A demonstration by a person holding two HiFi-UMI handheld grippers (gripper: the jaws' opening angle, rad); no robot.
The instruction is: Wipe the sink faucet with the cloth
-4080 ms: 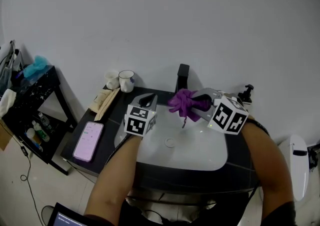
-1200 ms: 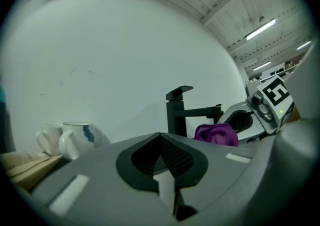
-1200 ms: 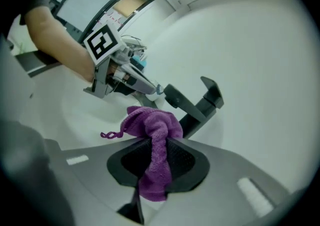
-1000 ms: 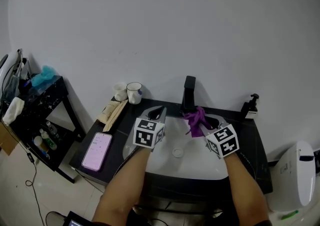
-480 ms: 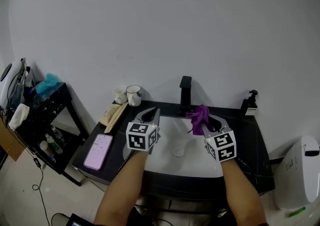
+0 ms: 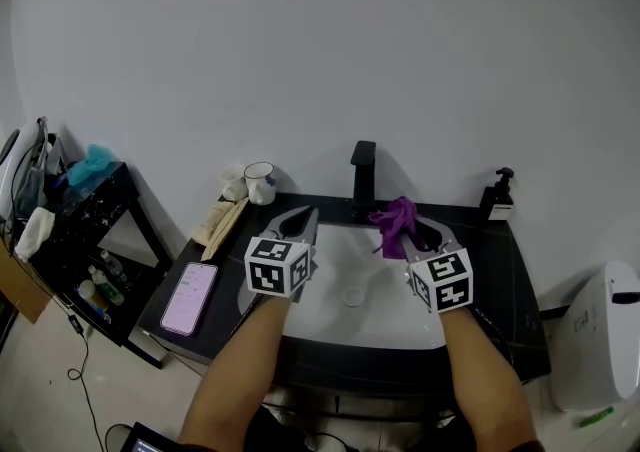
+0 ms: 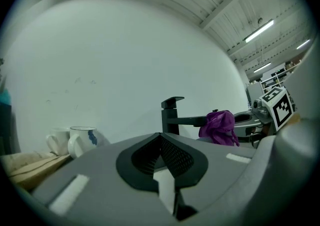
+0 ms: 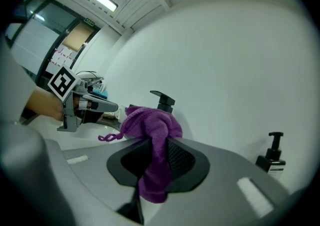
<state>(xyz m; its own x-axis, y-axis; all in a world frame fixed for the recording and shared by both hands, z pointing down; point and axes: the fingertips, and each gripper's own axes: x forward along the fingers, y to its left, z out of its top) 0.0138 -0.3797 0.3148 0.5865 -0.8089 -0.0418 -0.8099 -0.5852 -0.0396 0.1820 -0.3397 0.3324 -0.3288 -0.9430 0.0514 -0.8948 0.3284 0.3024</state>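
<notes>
Leftmost in the head view, a cluttered black shelf unit is seen at the frame's edge. A phone with a lit pinkish screen is laid flat on the dark counter, left of the white sink. Two mugs are stood at the counter's back, left of the black faucet, which is seen unobstructed above the two grippers' tips. The left gripper is held over the sink's left part, its jaws brought together with nothing between them. The cloth is purple, terry-textured and bunched, with a thin loop hanging from it. It is pinched in the closed jaws of the right gripper, bulging above the jaw tips and trailing down between the pads. It is held just right of and below the faucet in the frame, seemingly not touching it. A soap dispenser is stood at the counter's right rear.
</notes>
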